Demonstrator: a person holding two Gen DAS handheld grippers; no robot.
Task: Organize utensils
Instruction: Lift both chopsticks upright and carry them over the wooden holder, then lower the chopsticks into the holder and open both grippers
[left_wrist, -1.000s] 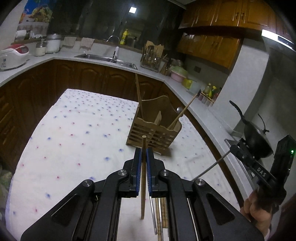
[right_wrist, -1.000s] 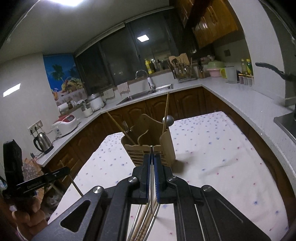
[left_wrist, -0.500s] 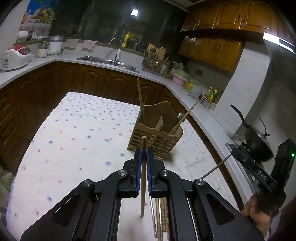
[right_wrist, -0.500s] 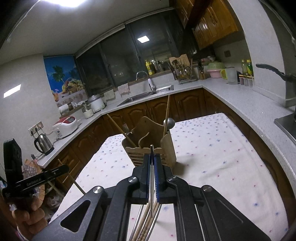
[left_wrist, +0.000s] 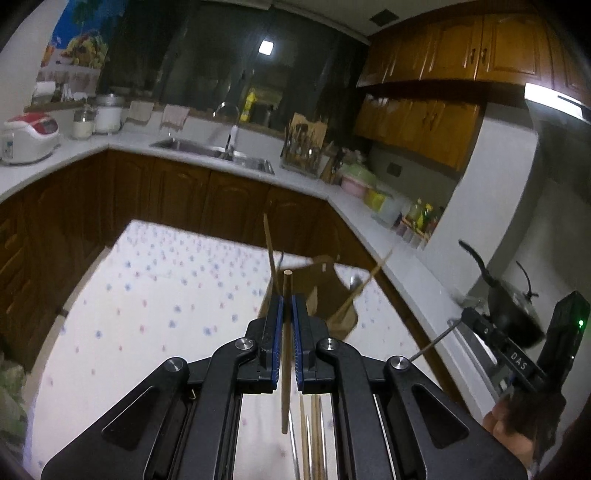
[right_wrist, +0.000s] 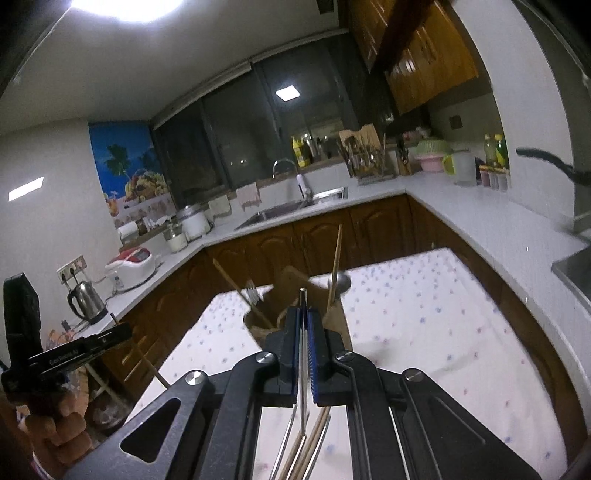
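1. The left gripper (left_wrist: 287, 306) has its jaws clamped on a wooden chopstick (left_wrist: 286, 354), which stands roughly upright between the blue pads, its round top poking above them and its lower end hanging free below.
2. The right gripper (right_wrist: 303, 317) has its jaws pressed together on a thin metal utensil handle (right_wrist: 303, 354); which utensil it is cannot be told, as only the slim shaft shows.
3. A wooden utensil holder (right_wrist: 291, 291) stands on the surface (right_wrist: 424, 325), which is covered by a white cloth with small blue and pink dots, just beyond both grippers.
4. In the holder, a fork (right_wrist: 252, 294) and a chopstick lean to one side, a second long chopstick (right_wrist: 335, 266) stands nearly upright, and a spoon bowl (right_wrist: 343, 282) shows at its other side.
5. More loose utensils (right_wrist: 306, 446), metal and wooden, lie on the cloth under the right gripper, close together.
6. In the left wrist view the holder is blurred.
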